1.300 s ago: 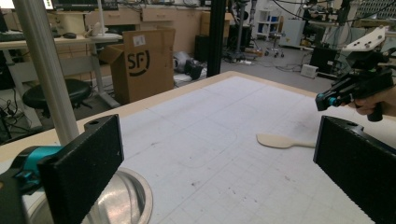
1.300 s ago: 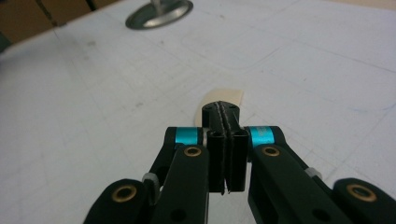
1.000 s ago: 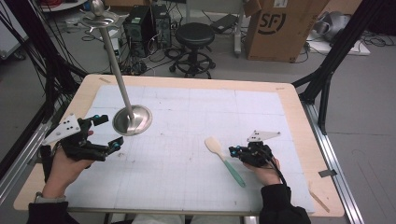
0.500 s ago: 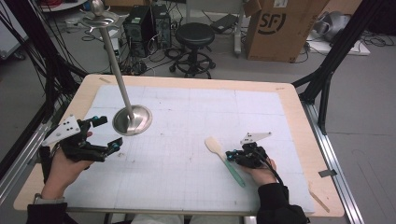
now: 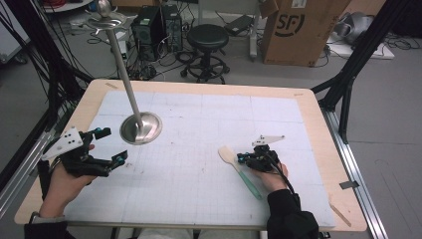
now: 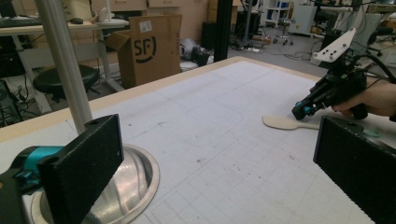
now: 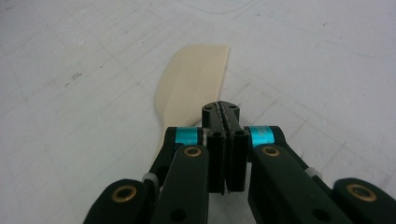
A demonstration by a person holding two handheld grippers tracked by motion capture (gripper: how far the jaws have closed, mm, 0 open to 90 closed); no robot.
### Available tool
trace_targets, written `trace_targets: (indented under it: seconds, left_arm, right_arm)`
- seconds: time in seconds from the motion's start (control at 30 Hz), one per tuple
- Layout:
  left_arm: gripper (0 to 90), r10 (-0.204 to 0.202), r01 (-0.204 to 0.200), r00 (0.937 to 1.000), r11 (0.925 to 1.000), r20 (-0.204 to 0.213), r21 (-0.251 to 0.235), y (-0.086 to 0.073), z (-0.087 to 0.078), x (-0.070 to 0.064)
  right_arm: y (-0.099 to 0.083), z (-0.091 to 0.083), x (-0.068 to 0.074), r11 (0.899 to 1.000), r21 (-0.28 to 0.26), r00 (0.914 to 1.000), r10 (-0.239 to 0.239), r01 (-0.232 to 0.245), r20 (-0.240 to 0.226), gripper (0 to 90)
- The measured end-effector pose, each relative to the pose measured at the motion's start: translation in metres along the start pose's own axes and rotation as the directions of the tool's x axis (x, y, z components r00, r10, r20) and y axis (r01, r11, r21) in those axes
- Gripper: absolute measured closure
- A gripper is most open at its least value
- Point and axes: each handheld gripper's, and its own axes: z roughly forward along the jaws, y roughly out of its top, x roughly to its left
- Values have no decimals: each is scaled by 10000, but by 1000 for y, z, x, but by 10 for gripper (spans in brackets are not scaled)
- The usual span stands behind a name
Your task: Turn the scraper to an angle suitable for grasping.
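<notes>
- Even, soft overhead light; shadows on the table [image 5: 308, 124] are faint.
- Mild glare on the steel stand base [image 5: 142, 128].
- The left gripper view blurs its near jaws; the right gripper view is soft at the corners.

cream-and-green spatula [image 5: 239, 169], black claw [image 5: 242, 159], silver stand [image 5: 141, 127]

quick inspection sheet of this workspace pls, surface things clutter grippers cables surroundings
surface: white gridded mat on a wooden table, faint marks.
job's things: spatula lying flat, cream blade, green handle; steel stand with a tall leaning pole.
clutter: nothing seen on the mat.
grippers: left hand-held gripper open, beside the stand base; right hand-held gripper shut over the spatula, whether it pinches it cannot be told.
cables: black cable trails from the right gripper.
surroundings: stool, cardboard box, floor cables.
</notes>
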Motion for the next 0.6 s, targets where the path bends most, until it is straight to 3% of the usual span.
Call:
trace_targets:
  seconds: [0.37,0.53,0.6]
  left_arm:
    - [21,3,3,9994,9998,-335,180,-6,-13,-1]
    - [21,-26,36,9992,9997,-403,231,-7,-15,0]
    - [21,-17,28,9991,9997,-419,254,-8,-15,0]
  right_arm:
    - [14,15,-2,10000,23,10000,36,-36,-30,898]
    - [17,20,2,9999,100,9993,-109,113,-347,899]
    - [17,22,4,9999,142,9972,-34,45,-749,899]
